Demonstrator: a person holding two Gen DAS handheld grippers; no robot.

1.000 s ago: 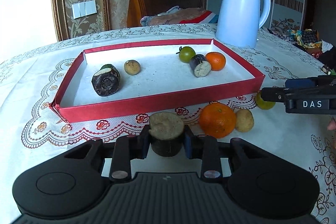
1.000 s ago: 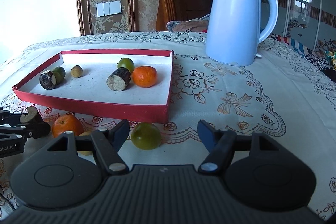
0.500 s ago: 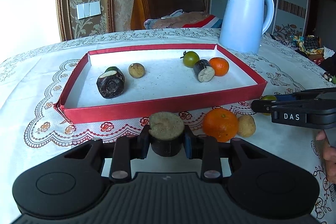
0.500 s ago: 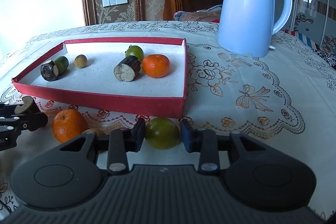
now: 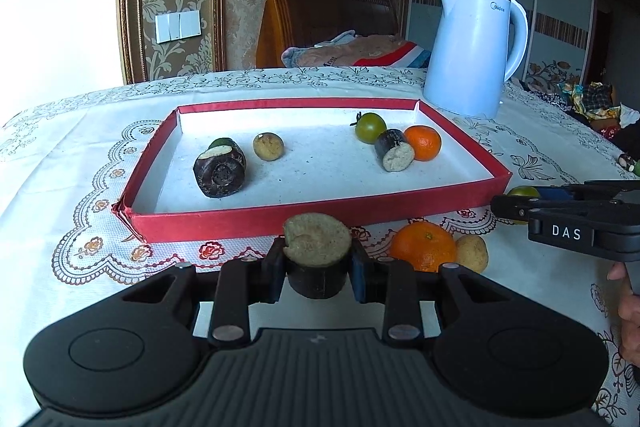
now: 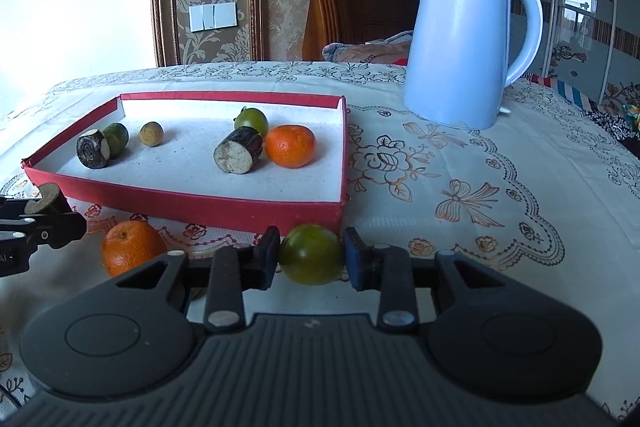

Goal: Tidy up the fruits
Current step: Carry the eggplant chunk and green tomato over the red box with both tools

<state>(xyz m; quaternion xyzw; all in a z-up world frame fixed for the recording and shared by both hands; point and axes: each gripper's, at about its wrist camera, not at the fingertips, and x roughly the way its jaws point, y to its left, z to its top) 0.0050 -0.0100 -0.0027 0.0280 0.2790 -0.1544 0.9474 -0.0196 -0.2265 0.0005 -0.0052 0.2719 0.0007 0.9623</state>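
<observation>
Both hand-held grippers clamp fruit: left (image 5: 318,267) sugarcane chunk (image 5: 317,251), right (image 6: 310,257) green tomato (image 6: 311,254).

tray (image 5: 460,135): kettle (image 5: 472,51) behind | orange (image 5: 422,245) before | potato, perhaps, (image 5: 472,253) right of orange

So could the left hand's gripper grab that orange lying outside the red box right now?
Probably not yet: the left gripper is shut on a sugarcane piece. The orange itself lies unobstructed beside it.
</observation>
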